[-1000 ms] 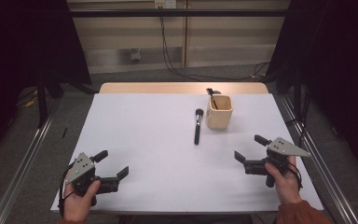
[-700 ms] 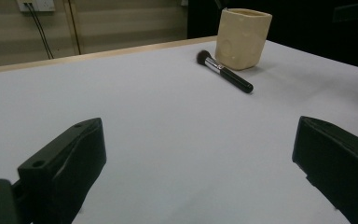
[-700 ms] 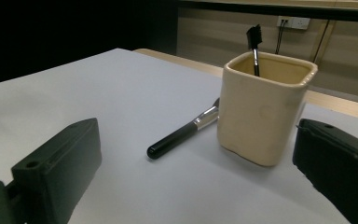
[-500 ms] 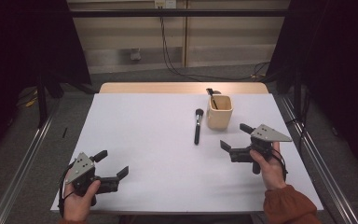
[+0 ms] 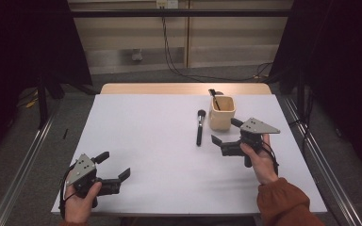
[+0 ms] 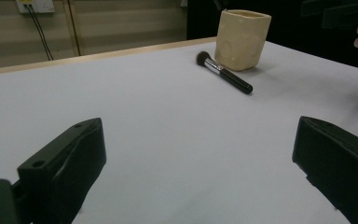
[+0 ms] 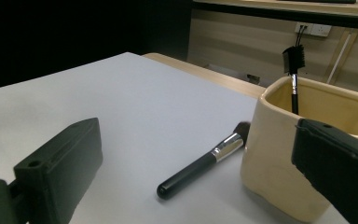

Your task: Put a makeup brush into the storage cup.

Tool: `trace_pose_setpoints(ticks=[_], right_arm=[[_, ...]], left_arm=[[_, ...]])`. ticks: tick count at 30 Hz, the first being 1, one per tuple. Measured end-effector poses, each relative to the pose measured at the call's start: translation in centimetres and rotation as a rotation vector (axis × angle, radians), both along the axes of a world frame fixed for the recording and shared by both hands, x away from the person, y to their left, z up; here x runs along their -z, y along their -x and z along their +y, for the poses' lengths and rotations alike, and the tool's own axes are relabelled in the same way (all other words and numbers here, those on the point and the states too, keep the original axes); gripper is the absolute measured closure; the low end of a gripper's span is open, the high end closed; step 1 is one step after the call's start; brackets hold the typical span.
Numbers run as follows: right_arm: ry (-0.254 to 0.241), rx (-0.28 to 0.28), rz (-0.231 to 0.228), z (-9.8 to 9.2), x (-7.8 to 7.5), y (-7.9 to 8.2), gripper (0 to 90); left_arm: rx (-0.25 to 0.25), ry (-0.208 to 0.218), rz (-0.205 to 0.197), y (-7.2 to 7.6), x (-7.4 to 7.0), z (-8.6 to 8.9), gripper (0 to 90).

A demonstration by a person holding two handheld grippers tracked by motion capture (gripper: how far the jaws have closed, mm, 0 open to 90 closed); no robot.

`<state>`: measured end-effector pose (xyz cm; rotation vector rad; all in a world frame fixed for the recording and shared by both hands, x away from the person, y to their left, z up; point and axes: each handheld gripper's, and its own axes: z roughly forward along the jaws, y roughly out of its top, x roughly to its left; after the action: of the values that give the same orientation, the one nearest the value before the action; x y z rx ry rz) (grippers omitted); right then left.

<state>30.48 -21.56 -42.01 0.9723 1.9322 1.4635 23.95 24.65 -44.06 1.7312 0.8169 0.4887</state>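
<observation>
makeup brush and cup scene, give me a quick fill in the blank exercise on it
1. The makeup brush lies flat on the table just to the ____ of the cup in the high view.
2. A small black brush stands ____ the cup.
3. The right gripper has its jaws ____, near the makeup brush.
4. The left gripper holds ____.

Missing words: left; inside; open; nothing

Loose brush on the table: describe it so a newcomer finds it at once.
On the white table, look toward the far right part for the cream cup. The loose brush lies flat just left of it, black handle toward the person, silver ferrule and dark bristle head toward the far edge. The small brush stands inside the cup instead.
</observation>
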Motion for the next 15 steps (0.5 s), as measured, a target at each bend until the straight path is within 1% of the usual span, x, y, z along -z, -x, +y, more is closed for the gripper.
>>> trace_pose_setpoints(ticks=[6, 9, 12, 13, 15], right_arm=[[0.003, -0.014, -0.002, 1.2, 0.1, -0.8, 1.0], [0.011, -0.03, 0.017, 1.8, 0.3, -1.2, 0.9], [0.038, -0.042, 0.037, 2.4, 0.3, -1.6, 0.9], [0.039, -0.05, 0.049, 2.5, 0.3, -1.7, 0.7], [0.041, -0.058, 0.054, 2.9, 0.3, -2.1, 0.7]], left_arm=[[0.001, 0.0, 0.002, 0.0, 0.0, 0.0, 2.7], [0.004, -0.003, 0.001, 0.0, 0.0, 0.0, 2.7], [0.004, -0.001, -0.001, 0.0, 0.0, -0.1, 2.7], [0.004, -0.003, -0.002, 0.0, 0.0, -0.1, 2.7], [0.006, -0.004, -0.003, 0.0, 0.0, -0.1, 2.7]])
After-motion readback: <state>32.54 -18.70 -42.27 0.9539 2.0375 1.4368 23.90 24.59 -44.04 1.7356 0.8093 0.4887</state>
